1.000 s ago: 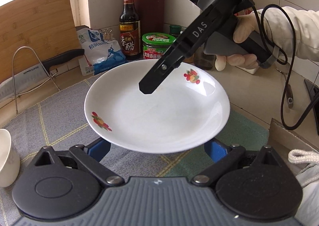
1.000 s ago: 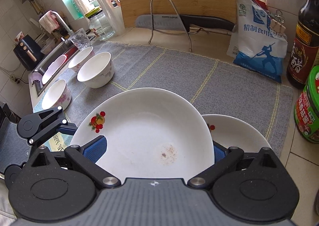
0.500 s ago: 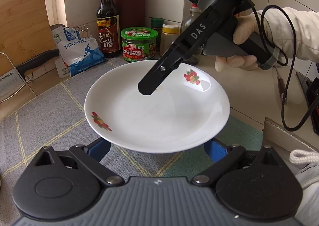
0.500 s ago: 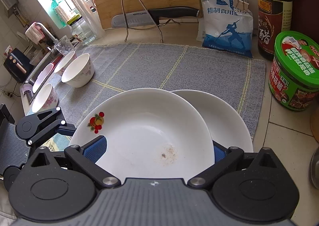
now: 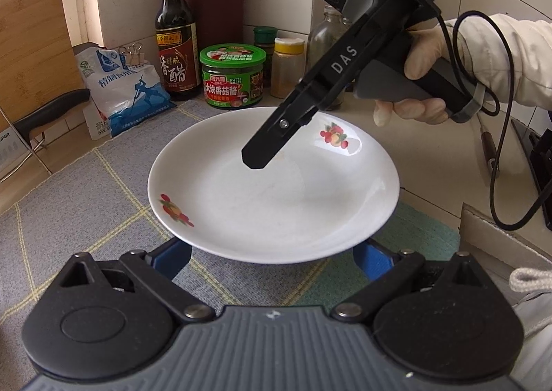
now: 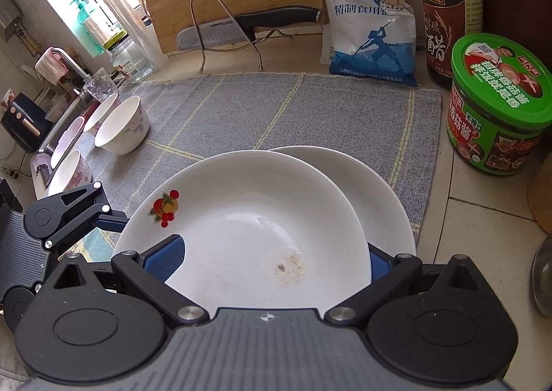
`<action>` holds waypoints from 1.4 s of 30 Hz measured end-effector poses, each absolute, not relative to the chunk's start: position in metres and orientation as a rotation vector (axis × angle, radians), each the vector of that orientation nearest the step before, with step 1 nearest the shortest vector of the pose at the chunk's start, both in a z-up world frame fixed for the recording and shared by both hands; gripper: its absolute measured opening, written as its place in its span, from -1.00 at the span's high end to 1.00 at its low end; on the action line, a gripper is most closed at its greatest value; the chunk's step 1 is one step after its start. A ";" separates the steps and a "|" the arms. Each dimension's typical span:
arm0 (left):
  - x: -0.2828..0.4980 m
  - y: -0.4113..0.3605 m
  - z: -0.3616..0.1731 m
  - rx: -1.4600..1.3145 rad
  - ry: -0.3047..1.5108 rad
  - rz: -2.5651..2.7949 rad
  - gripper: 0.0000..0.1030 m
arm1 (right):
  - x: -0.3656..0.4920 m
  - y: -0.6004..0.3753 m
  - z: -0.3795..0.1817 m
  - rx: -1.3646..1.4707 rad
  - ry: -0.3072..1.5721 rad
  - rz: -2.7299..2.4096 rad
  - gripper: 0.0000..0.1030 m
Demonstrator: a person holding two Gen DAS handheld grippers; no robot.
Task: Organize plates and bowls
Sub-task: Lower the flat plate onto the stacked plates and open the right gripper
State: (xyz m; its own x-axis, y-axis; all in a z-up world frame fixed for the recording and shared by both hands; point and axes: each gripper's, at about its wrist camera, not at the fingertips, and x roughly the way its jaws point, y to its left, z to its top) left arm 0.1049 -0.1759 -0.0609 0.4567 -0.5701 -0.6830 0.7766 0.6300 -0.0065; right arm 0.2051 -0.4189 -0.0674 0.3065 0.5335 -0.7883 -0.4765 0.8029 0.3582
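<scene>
**A:** Two grippers, one plate. What's the left gripper (image 5: 272,253) doing?

**B:** Jaws spread wide. The blue pads (image 5: 172,258) show on either side, both tucked under the near rim of the white round plate with red fruit prints (image 5: 276,198). The fingertips are hidden by the plate, so I can't tell if it's clamped or only supporting.

**A:** And the right gripper (image 6: 272,260)?

**B:** Also wide. In its own view the left pad (image 6: 165,256) lies over the rim and the right pad sits behind the rim. In the left wrist view one black finger (image 5: 258,153) hangs over the plate's middle and the other is out of sight. Can't tell if that one is a real grip either.

**A:** Where's the plate?

**B:** Above the grey checked cloth mat (image 6: 276,108), between both pairs of fingers. It has a brown speckled smear inside near the right gripper. It overlaps a second plain white plate (image 6: 379,191) lying at the mat's right end, but contact between the two is unclear.

**A:** And the left gripper in the right view?

**B:** It's at the left edge (image 6: 69,215), with its finger running under the plate's rim.

**A:** Bowls?

**B:** White floral bowls (image 6: 120,130) at the mat's far left, well apart from the plates.
</scene>
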 end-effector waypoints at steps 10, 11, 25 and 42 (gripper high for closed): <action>0.113 -0.182 -0.067 0.318 0.717 -0.849 -0.93 | 0.207 -0.432 -0.069 0.088 1.073 0.637 -1.00; 0.114 -0.182 -0.067 0.317 0.717 -0.851 -0.93 | 0.207 -0.433 -0.069 0.093 1.072 0.634 -1.00; 0.117 -0.180 -0.073 0.339 0.697 -0.864 -0.94 | 0.197 -0.441 -0.061 0.099 1.061 0.585 -1.00; 0.117 -0.176 -0.078 0.340 0.662 -0.881 -0.95 | 0.171 -0.431 -0.053 -0.046 1.087 0.450 -1.00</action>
